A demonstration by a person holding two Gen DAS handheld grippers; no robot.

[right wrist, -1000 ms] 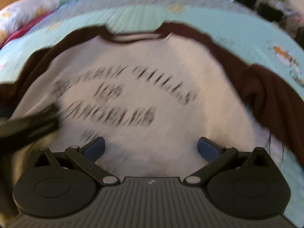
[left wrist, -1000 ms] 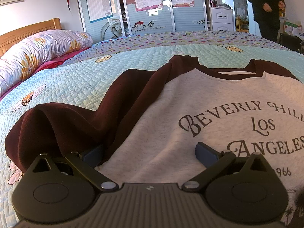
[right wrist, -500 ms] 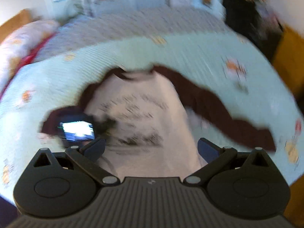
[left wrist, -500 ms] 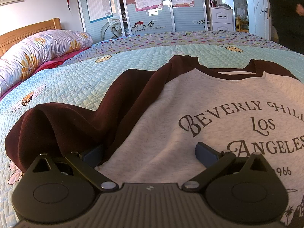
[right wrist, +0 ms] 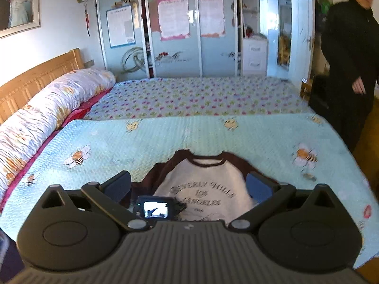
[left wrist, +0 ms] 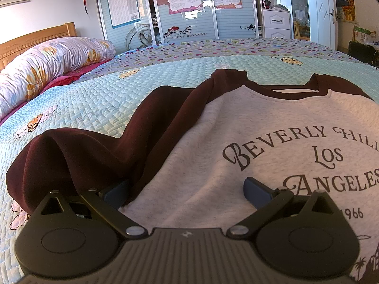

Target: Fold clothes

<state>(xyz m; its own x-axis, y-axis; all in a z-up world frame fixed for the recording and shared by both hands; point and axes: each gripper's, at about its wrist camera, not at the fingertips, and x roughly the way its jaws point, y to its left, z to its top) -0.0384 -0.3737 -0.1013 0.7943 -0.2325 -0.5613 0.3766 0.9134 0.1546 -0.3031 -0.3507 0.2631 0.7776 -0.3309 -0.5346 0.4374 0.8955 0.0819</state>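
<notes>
We see a grey raglan sweatshirt (left wrist: 272, 127) with dark maroon sleeves lying face up on the pale blue quilted bedspread (left wrist: 99, 99), its printed front reading "Beverly Hills Los Angeles" and its neckline turned toward the wardrobe (left wrist: 184, 9) at the far side of the bed. The sleeve (left wrist: 94, 151) on the headboard side of the sweatshirt is bunched into loose folds beside the body of the garment.

Our left gripper (left wrist: 187, 190) sits low over the lower part of the sweatshirt, close to the fabric. Its jaws are spread wide and nothing is caught between them: one blue fingertip (left wrist: 117, 190) lies at the seam where the maroon sleeve meets the grey body, the other over the grey front just beside the word "Angeles". We cannot tell whether the tips actually touch the cloth.

Our right gripper (right wrist: 188, 185) is raised high above the bed, well apart from the sweatshirt, which appears small between its fingers. Its jaws too are spread wide and hold nothing. From this view we see the back of the left gripper's camera unit with its small lit screen (right wrist: 155, 209) at the sweatshirt's lower edge.

A rolled floral duvet (right wrist: 47, 108) lies along the wooden headboard (right wrist: 35, 78), well apart from the sweatshirt. A person in dark clothing (right wrist: 350, 66) stands beyond the bedspread's far corner, near an open doorway.
</notes>
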